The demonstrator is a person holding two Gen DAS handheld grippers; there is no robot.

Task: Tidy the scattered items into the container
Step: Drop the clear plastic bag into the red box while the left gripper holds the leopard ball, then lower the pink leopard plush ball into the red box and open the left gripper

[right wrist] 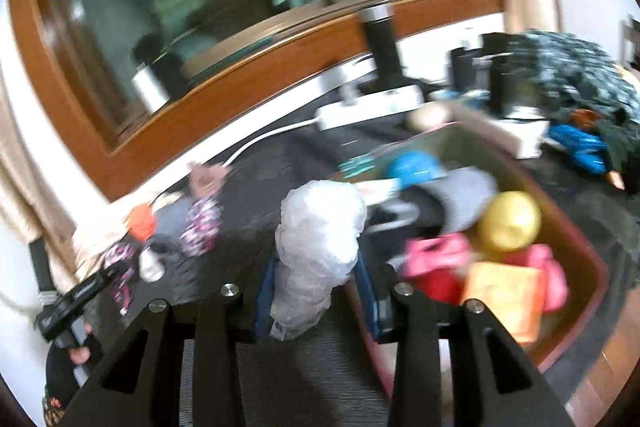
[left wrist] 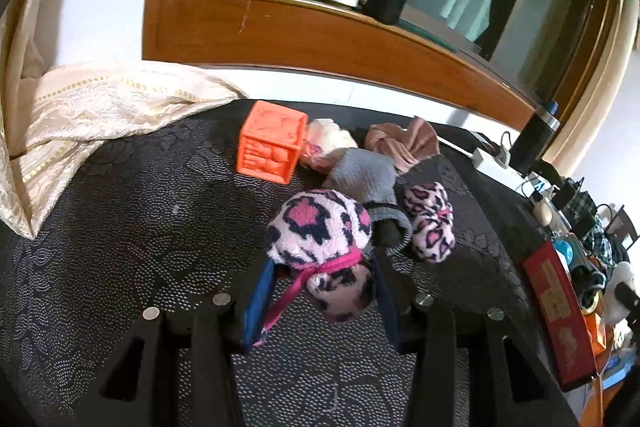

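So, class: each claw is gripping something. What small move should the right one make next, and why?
Probably carry the right claw rightward over the container and let go. It is shut on a crumpled clear plastic bag, and the container sits just to its right, already holding other items.

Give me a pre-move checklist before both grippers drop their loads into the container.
1. Left gripper closed on the leopard-print sock bundle: ok.
2. Right gripper closed on the clear plastic bag: ok.
3. Container open with room on top: ok, though already fairly full.
4. Right load above the container: not ok, it sits just short of the near rim.
5. Table clear of items: not ok; orange cube, grey sock and second leopard bundle remain.
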